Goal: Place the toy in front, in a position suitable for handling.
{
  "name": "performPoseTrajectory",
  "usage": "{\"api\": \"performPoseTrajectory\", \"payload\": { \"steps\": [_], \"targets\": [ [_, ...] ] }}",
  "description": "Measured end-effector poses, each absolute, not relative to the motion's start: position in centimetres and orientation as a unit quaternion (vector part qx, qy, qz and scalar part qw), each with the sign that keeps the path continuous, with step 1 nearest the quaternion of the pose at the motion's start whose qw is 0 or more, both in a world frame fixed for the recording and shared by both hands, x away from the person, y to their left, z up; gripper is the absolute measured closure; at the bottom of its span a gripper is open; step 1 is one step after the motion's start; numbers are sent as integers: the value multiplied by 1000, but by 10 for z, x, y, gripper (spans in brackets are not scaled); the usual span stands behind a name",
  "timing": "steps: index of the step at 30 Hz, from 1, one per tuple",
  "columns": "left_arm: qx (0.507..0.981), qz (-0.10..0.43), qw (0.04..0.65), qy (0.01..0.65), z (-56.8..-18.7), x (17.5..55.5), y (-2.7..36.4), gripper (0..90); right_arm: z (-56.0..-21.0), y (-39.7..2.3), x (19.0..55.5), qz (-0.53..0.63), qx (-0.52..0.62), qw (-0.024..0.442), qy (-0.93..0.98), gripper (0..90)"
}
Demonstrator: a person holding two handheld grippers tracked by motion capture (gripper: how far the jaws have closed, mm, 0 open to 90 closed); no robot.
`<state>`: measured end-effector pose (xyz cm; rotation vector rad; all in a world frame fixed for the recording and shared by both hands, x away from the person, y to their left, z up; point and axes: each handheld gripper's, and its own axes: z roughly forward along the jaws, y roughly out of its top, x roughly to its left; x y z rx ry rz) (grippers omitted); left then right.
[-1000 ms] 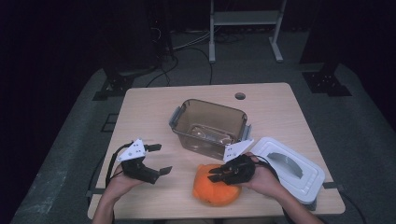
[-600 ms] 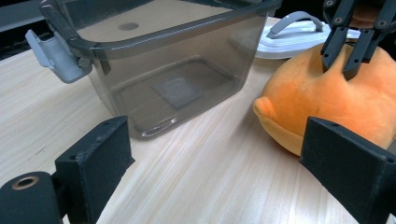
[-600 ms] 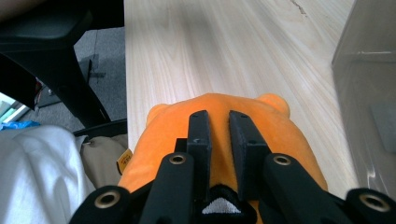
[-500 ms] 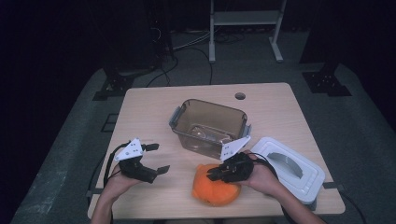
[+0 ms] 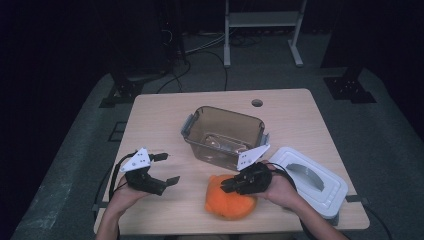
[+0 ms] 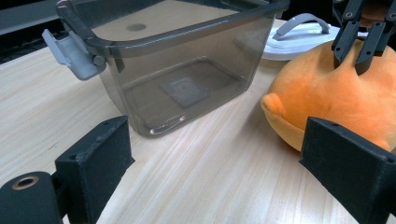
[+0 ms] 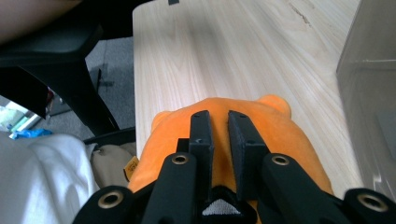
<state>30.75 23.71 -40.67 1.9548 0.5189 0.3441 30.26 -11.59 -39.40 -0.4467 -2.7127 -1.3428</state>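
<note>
Pale wooden table (image 5: 165, 112) stands on grey carpet (image 5: 395, 125). Beyond the table: a white metal frame (image 5: 262, 20), floor cables (image 5: 200, 47), possibly black stand bases (image 5: 350, 82). Surroundings dark.

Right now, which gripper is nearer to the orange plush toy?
Right. The right gripper is closed on the orange plush toy, pinching its top. The left gripper stands open off to the toy's side, apart from it.

No writing, label or number could be read anywhere; the small tag on the orange plush toy (image 7: 132, 166) was too blurred to read.
</note>
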Motion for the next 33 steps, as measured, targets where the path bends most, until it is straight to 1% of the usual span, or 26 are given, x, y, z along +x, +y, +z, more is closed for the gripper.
{"api": "performPoseTrajectory", "payload": {
  "steps": [19,28,33],
  "targets": [
    [816,143,516,218,-409,308,237,83,-386,-116,303,-465,-146,50,-872,813],
    [816,145,515,220,-409,309,239,83,-372,-116,303,-480,-144,47,-864,818],
    [814,146,516,223,-409,309,240,83,-354,-115,302,-494,-138,44,-858,818]
  ]
}}
